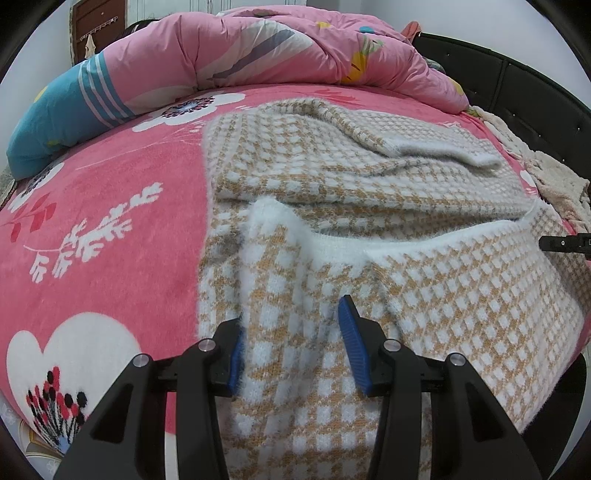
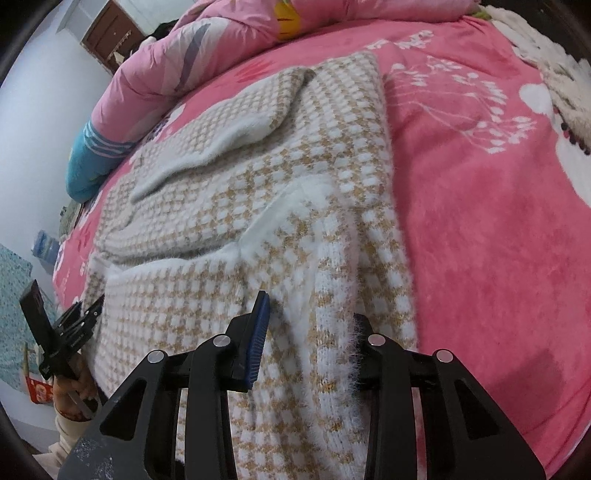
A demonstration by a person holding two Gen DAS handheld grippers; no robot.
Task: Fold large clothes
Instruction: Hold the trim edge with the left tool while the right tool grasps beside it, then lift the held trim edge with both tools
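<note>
A fuzzy white-and-tan checked sweater lies partly folded on the pink bed; it also shows in the right wrist view. A sleeve is folded across its far part. My left gripper is open, its blue-padded fingers astride a raised ridge of the sweater's near left part. My right gripper is open around a ridge at the sweater's near right edge; its right finger is partly buried in the fuzz. The right gripper's tip shows in the left wrist view. The left gripper and hand show in the right wrist view.
The pink flowered blanket covers the bed. A rumpled pink and blue duvet lies along the far side. A black headboard and a cream knit item are at the right. A brown door is beyond the bed.
</note>
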